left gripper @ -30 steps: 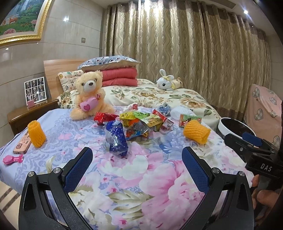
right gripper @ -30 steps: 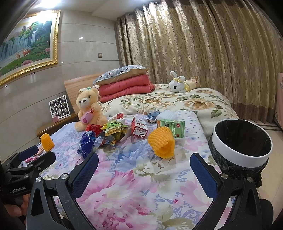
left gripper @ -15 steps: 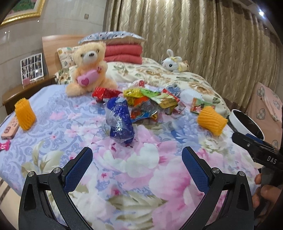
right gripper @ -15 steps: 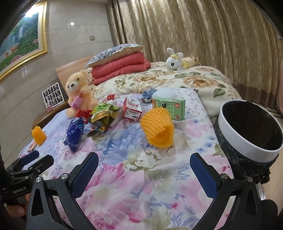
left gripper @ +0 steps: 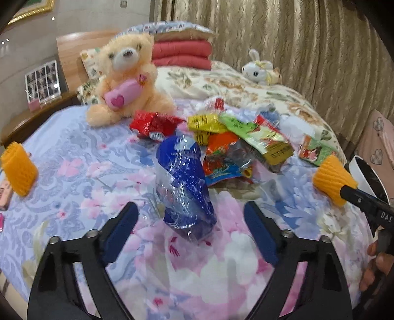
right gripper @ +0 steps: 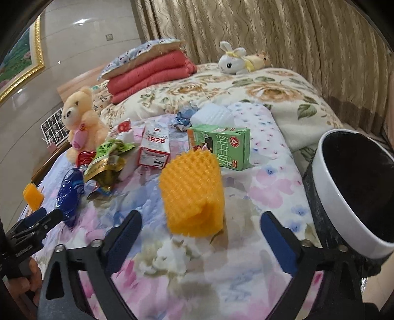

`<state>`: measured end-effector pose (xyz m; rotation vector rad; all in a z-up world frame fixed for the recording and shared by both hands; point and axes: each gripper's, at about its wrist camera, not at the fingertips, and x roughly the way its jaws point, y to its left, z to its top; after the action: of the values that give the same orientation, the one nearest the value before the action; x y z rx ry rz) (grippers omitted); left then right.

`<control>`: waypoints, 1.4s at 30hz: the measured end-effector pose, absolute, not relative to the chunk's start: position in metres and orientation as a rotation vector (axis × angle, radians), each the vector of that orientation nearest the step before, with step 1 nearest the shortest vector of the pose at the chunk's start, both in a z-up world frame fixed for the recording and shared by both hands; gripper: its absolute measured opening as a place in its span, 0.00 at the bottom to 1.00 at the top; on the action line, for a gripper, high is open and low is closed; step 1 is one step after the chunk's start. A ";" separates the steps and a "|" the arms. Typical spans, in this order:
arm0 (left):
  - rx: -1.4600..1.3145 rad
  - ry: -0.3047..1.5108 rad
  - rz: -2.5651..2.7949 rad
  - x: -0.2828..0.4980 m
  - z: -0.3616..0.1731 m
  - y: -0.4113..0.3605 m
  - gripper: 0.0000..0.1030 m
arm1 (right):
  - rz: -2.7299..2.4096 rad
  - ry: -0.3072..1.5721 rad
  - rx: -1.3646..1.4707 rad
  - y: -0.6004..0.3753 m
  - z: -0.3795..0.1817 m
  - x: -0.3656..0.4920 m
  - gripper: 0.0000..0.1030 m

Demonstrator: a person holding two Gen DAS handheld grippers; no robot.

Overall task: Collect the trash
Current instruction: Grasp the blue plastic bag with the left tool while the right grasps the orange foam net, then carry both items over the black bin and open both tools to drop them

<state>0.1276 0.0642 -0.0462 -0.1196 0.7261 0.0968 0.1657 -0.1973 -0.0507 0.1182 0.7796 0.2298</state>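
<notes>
Approach step: the left tool (left gripper: 189,219), jaws closing, straddles a crinkled blue plastic wrapper (left gripper: 183,182); the right tool (right gripper: 200,226), also closing, straddles an orange foam net sleeve (right gripper: 194,194) near the bed's bin-side edge. Neither grips yet; next, pinch and lift.

A gold picture frame (left gripper: 29,11) is cut off at eleven o'clock in the left view. The bin (right gripper: 354,187) runs past the right view's three o'clock edge. A red wrapper (right gripper: 85,157) sits mostly hidden behind the green packet (right gripper: 108,157). Print on the blue bag (left gripper: 183,182) is too blurred to read.
</notes>
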 end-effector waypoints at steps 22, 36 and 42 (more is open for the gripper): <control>-0.093 0.705 -0.125 0.087 -0.029 0.016 0.22 | 0.320 0.770 0.229 -0.217 -0.044 0.141 0.27; 0.024 0.682 -0.335 0.099 -0.012 -0.078 0.22 | 0.250 0.720 0.255 -0.267 -0.023 0.119 0.27; 0.064 0.694 -0.406 0.108 -0.010 -0.115 0.22 | 0.195 0.707 0.270 -0.297 -0.017 0.115 0.27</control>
<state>0.1076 -0.1152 -0.0097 0.0636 0.6944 -0.4061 0.1150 -0.2971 -0.0175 0.2696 0.7067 0.1949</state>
